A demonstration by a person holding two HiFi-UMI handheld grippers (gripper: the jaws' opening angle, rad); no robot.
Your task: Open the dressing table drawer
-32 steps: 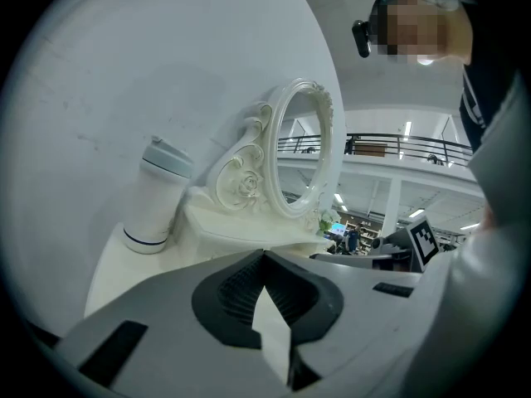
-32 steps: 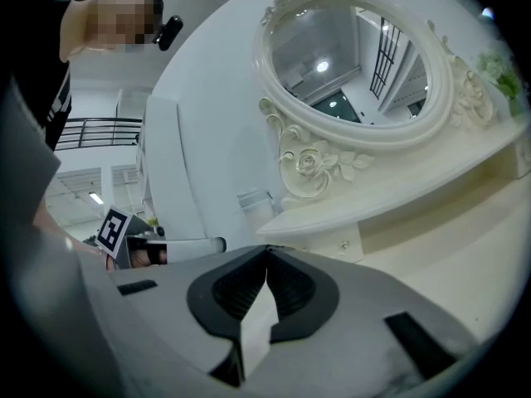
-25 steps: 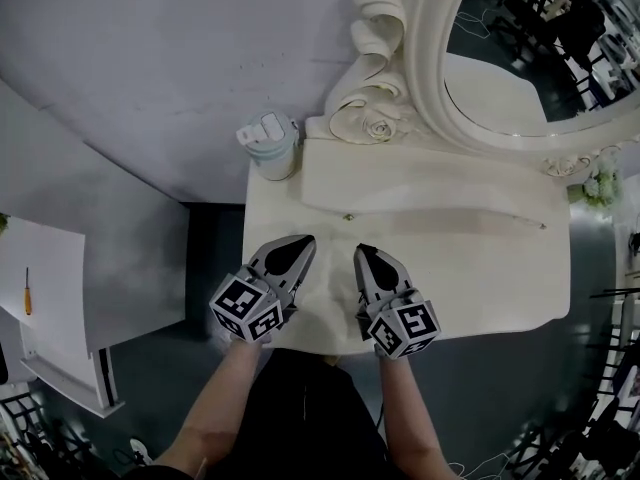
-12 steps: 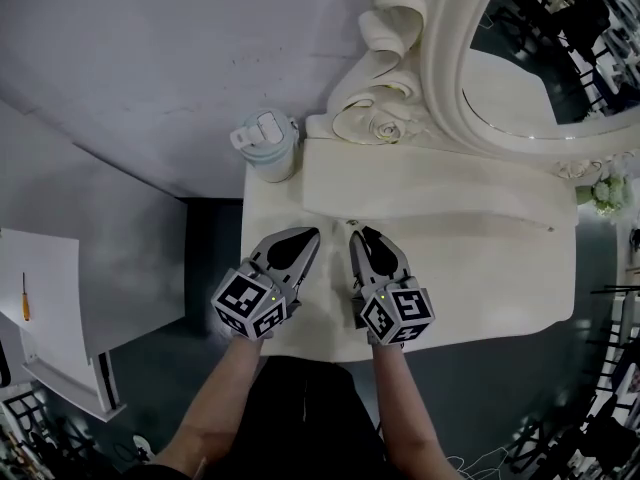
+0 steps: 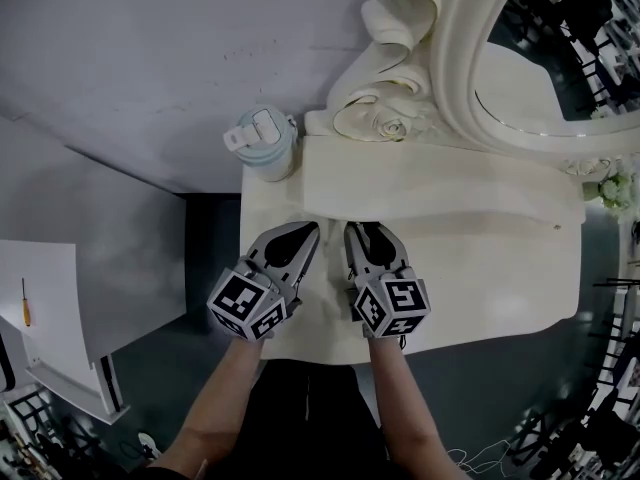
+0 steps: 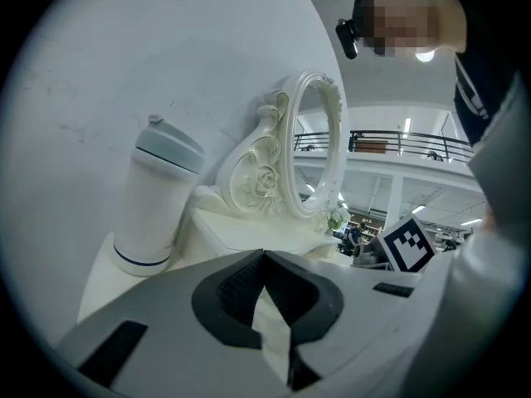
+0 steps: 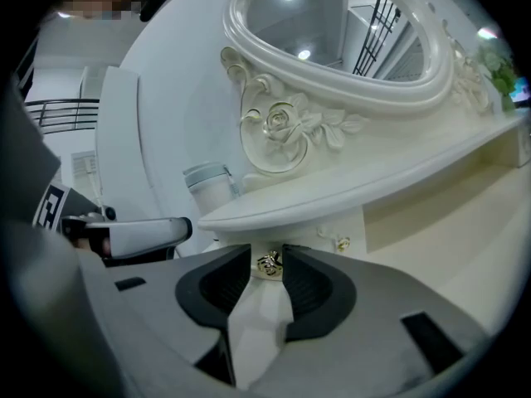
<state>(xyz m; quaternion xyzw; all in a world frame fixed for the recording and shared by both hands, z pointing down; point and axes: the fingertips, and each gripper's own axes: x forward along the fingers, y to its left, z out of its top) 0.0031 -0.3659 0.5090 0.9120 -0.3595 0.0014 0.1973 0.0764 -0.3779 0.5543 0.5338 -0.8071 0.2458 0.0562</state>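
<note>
The cream dressing table (image 5: 480, 288) carries a raised drawer unit (image 5: 440, 183) under an oval mirror (image 5: 560, 58). My right gripper (image 5: 361, 231) reaches the drawer front (image 7: 431, 210). Its jaws are opening, and a small gold knob (image 7: 268, 263) sits between the tips of the right gripper (image 7: 266, 251) without being pressed. A second gold knob (image 7: 342, 243) lies further right on the same front. My left gripper (image 5: 303, 231) hovers beside it over the tabletop; seen in its own view, the left gripper (image 6: 264, 256) is shut on nothing.
A pale blue-lidded tumbler (image 5: 262, 143) stands at the table's back left corner, left of the carved rose scroll (image 5: 385, 123). A grey wall runs behind. A white board with a screwdriver (image 5: 23, 300) lies on the floor at far left. Small flowers (image 5: 612, 186) sit at the right.
The right gripper moved forward to the drawer front and its jaws parted around the knob. The left gripper edged forward a little and stayed shut.
</note>
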